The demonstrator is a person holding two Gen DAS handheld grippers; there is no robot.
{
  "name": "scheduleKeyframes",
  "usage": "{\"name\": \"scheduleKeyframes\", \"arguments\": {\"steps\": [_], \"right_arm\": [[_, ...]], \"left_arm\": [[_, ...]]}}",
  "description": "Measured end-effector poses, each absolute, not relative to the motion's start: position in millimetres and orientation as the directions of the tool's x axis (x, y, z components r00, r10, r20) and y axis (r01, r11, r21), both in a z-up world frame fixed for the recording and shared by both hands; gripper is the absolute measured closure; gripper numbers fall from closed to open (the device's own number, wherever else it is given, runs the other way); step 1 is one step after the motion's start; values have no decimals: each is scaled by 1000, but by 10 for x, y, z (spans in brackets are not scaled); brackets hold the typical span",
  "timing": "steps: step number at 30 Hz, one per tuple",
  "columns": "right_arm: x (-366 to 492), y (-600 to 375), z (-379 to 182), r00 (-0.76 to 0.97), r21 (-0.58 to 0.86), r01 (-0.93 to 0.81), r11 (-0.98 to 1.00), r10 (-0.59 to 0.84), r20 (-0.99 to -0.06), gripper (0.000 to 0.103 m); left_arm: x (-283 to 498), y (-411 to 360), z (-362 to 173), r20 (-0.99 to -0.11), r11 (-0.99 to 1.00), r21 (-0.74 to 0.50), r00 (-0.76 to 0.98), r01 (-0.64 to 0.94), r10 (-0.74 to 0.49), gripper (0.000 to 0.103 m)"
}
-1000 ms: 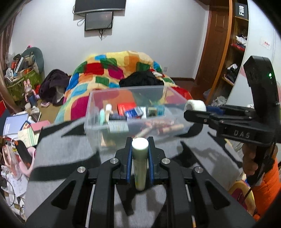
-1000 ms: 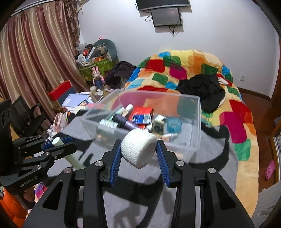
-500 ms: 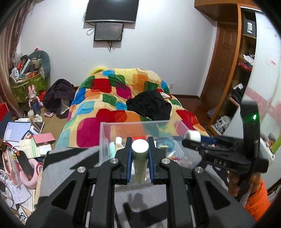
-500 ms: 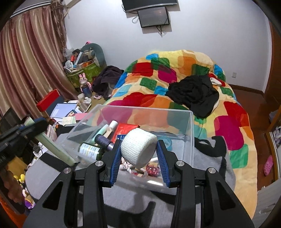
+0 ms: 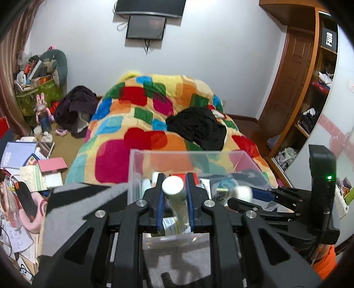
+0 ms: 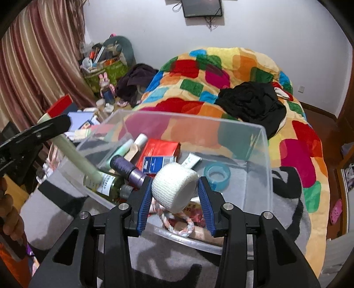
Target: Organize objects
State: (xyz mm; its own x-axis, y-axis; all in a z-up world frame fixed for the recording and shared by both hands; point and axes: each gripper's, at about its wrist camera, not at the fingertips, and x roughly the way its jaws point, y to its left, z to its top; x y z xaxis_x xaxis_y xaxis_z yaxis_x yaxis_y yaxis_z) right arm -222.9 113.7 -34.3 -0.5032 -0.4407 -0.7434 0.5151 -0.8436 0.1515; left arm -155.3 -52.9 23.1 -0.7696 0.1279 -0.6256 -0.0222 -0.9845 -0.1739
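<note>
A pale green tube (image 5: 176,199) is clamped between the fingers of the left gripper (image 5: 173,195) above the clear plastic bin (image 6: 243,130), which stands on the grey surface (image 6: 55,212). The white bandage roll (image 6: 174,186) sits between the fingers of the right gripper (image 6: 174,195), whose jaws have just been opening; a gap shows at the right pad. Bottles, a red box (image 6: 160,150) and a blue tape roll (image 6: 216,175) lie in the bin.

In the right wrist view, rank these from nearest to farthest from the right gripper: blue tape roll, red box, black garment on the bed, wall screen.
1. Blue tape roll: in the clear bin, just right of the right gripper.
2. Red box: mid-bin, slightly left.
3. Black garment: on the patchwork quilt, beyond the bin, right.
4. Wall screen: far wall, top.
</note>
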Motion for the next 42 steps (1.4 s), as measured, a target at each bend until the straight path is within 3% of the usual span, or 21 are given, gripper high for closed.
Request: {"name": "scheduleKeyframes", "arguments": {"steps": [3, 16, 20, 30, 32, 42], "right_arm": [[-2193, 1147, -336, -502, 150, 524, -838, -447, -741, 52], [-1942, 1339, -115, -538, 162, 526, -835, -474, -697, 52], [-1799, 1411, -46, -556, 158, 527, -835, -480, -678, 51], [-1409, 1534, 22, -632, 118, 500, -858, -454, -628, 28], [-1346, 1560, 33, -643, 118, 492, -862, -451, -619, 21], [-1118, 1629, 2, -666, 100, 481, -871, -437, -604, 12]], "left_arm": [[-1541, -468, 186, -634, -983, -176, -759, -46, 149, 86], [-1297, -355, 179, -640, -988, -144, -756, -58, 137, 67], [-1154, -317, 171, -631, -991, -128, -766, -50, 120, 52], [-747, -235, 126, -588, -998, -62, -808, 7, 31, 10], [-679, -223, 107, -586, -998, -59, -810, 7, 29, 8], [-534, -189, 9, -595, -997, -76, -803, 10, 37, 5]]}}
